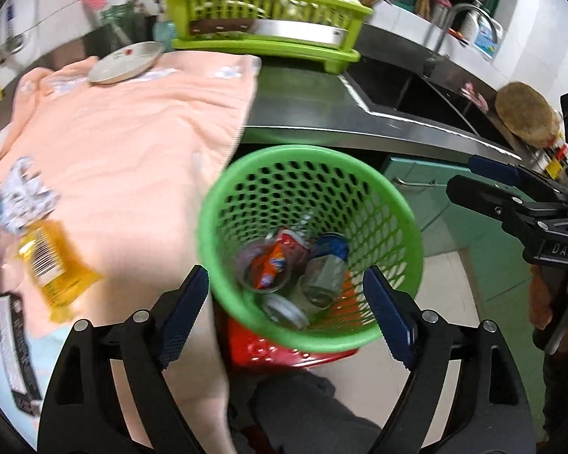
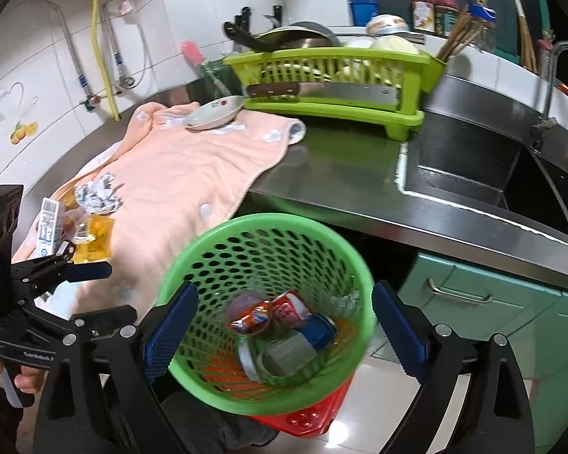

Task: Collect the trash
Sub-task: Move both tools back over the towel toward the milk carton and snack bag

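Observation:
A green perforated waste basket [image 1: 382,212] [image 2: 193,265] stands on a red stool below the counter edge. Inside it lie a red can, a blue can [image 1: 331,246], a clear cup, an orange wrapper [image 2: 252,317] and a jar. My left gripper [image 1: 287,314] hovers over the basket's near rim, open, with nothing between its pads. My right gripper [image 2: 284,333] is also above the basket, open and holding nothing. On the peach towel [image 1: 132,143] [image 2: 178,174] lie crumpled foil [image 1: 19,193] [image 2: 96,193], a yellow packet [image 1: 53,265] [image 2: 94,234] and a white carton [image 2: 49,227].
A lime dish rack [image 1: 265,15] [image 2: 329,75] with a cleaver stands at the back of the steel counter, and a plate [image 2: 214,113] rests on the towel. The sink [image 2: 473,166] and tap are to the right, above green cupboards [image 2: 492,302]. A person's knee [image 1: 303,416] is below the basket.

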`<state>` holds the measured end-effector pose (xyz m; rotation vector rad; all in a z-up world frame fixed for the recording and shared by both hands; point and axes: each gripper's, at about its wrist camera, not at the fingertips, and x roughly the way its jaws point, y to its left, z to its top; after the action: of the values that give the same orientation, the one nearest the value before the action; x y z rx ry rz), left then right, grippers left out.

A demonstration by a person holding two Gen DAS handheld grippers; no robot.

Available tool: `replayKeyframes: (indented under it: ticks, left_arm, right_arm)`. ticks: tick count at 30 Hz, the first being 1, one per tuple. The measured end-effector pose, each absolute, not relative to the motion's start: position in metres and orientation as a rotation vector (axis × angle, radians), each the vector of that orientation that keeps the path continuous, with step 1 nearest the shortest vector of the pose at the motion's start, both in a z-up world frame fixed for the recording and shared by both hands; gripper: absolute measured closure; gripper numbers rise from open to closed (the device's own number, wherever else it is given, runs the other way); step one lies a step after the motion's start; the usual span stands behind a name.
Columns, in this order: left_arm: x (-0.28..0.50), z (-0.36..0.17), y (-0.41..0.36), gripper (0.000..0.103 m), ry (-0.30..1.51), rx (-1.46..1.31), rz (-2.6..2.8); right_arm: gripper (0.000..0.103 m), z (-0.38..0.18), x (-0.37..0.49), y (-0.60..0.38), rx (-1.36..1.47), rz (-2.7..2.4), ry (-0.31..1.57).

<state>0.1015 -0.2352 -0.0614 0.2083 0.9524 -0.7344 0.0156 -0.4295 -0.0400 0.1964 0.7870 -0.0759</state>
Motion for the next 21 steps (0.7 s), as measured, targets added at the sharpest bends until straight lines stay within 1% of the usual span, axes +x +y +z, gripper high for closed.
replayKeyframes:
  ticks: [10, 21]
  left_arm:
    - [0.113, -0.041, -0.139, 0.02, 0.875, 0.176, -0.513]
    - [0.132, -0.038, -0.025, 0.02, 0.865, 0.049, -0.294]
  right_arm:
    - [0.013, -0.035, 0.044, -0.373, 0.154, 0.036, 0.791]
    - [0.013, -0.033, 0.077, -0.305, 0.105, 0.167, 0.8]
